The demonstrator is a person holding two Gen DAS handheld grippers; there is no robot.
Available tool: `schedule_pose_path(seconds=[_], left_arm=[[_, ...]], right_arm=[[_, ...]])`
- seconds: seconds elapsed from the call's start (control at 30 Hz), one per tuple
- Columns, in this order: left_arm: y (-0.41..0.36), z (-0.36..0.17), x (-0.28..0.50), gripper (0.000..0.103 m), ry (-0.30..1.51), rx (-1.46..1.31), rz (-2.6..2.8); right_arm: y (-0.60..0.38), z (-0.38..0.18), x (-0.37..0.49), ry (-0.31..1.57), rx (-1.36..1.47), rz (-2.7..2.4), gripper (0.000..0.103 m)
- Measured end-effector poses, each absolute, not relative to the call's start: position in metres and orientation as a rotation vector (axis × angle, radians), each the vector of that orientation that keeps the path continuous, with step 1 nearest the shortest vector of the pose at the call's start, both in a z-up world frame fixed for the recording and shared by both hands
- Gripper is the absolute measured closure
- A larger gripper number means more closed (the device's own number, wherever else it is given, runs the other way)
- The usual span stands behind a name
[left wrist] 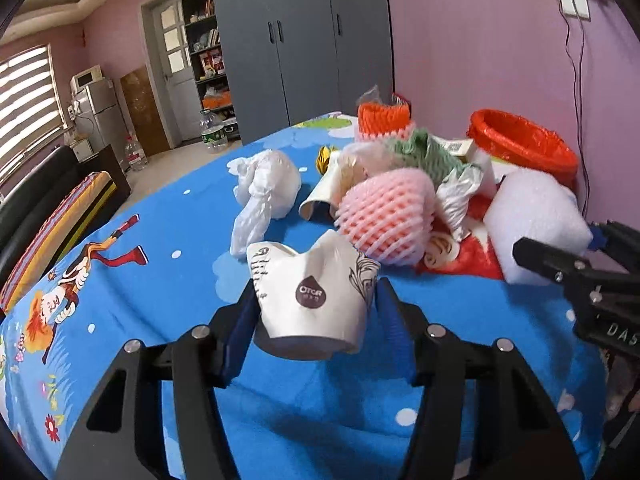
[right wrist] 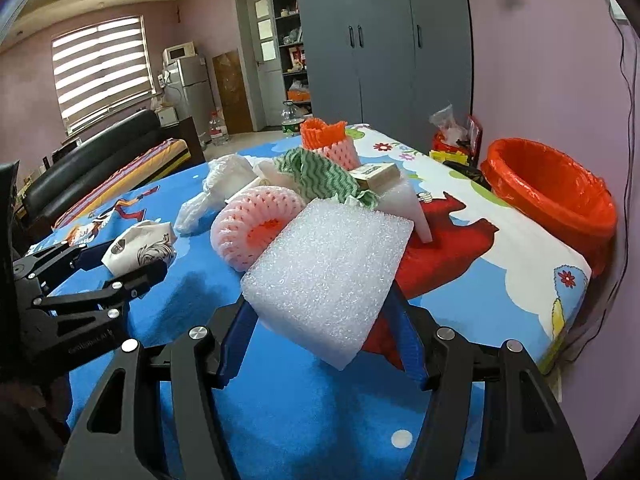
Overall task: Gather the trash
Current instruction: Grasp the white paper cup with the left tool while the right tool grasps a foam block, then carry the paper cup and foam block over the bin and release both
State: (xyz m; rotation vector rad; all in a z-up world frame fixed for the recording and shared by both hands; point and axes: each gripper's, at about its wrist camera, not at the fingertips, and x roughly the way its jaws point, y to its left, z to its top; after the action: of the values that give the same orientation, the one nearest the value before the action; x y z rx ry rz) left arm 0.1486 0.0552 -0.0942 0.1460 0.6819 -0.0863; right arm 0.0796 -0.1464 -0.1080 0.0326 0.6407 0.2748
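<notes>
Blue cartoon-print surface with a trash pile and one orange-lined bin at its far corner.
Your left gripper fingers pinch one crumpled paper cup; your right gripper fingers clamp one white foam block. Two pink foam nets show, and a second cup lies half hidden.

Paper cup sits between the pads of the left tool; foam block between those of the right tool. Foam fruit net lies on the counter behind the cup, plastic bag to its left. Lined bin stands far right, near the wall.
</notes>
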Motion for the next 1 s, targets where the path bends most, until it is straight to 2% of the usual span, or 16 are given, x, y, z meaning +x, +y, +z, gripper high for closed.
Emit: schedule_pose_path(seconds=[1.0], left_arm=[[-0.051,-0.058,0.145,0.046,0.544,0.149,-0.264]], right_arm=[[-0.246,-0.083,0.067,0.461,0.049,0.191,0.043]])
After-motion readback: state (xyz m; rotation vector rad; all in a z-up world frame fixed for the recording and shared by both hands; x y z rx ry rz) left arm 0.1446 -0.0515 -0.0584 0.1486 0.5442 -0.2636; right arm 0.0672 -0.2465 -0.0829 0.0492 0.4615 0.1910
